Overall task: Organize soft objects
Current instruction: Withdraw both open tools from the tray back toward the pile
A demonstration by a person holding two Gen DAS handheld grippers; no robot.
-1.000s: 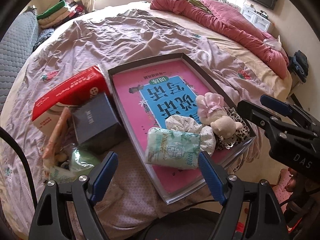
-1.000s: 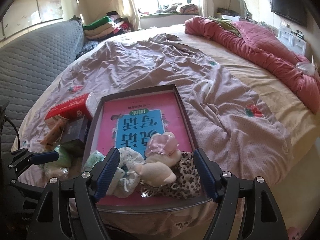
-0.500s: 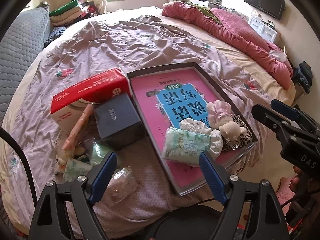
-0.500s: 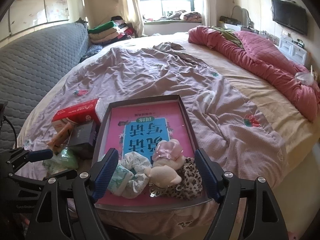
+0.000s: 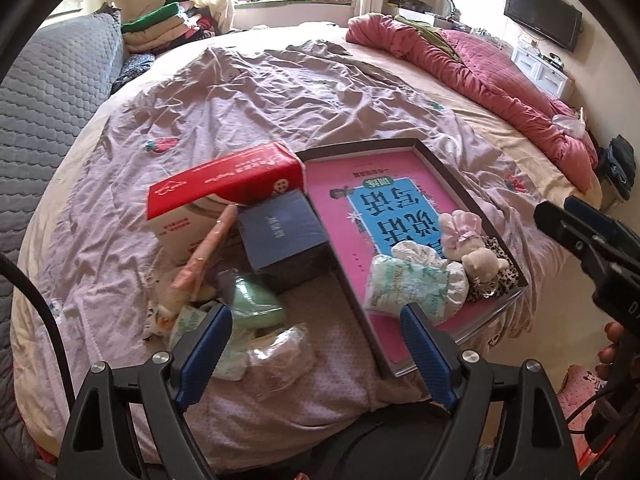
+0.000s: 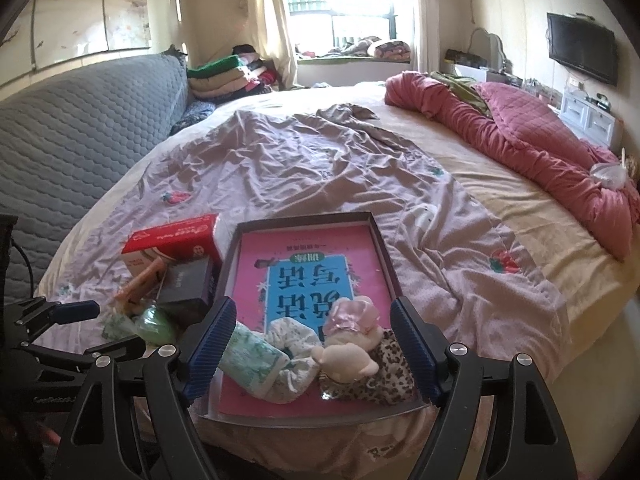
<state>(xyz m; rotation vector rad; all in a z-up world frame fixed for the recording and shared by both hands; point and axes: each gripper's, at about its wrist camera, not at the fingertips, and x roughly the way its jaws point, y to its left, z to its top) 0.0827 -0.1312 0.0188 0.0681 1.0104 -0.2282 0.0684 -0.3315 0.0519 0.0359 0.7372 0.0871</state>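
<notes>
A dark-rimmed tray [image 5: 360, 148] with a pink and blue printed floor lies on the bed. At its near end sit a green-patterned tissue pack [image 5: 404, 288], a white scrunchie [image 5: 420, 254], a pink plush bear [image 5: 476, 256] and a leopard scrunchie [image 5: 500, 276]. My left gripper [image 5: 312, 316] hovers open above the bedsheet, beside the tray's near left corner, holding nothing. My right gripper [image 6: 314, 308] hangs open over the tray's near end [image 6: 304, 218], framing the tissue pack [image 6: 252, 360], the scrunchie [image 6: 296, 340] and the bear [image 6: 348, 344] without touching them.
Left of the tray lies a heap: a red box [image 5: 224, 188], a dark blue box [image 5: 280, 236], a pink packet [image 5: 204, 256], a green soft lump [image 5: 256, 304] and a clear bag [image 5: 280, 352]. A red quilt [image 5: 480, 76] runs along the far right; a grey sofa [image 6: 80, 120] borders the left.
Both grippers have risen and drawn back from the tray. The left one has also slid left, so the tissue pack now sits by its right finger instead of between the fingers.
</notes>
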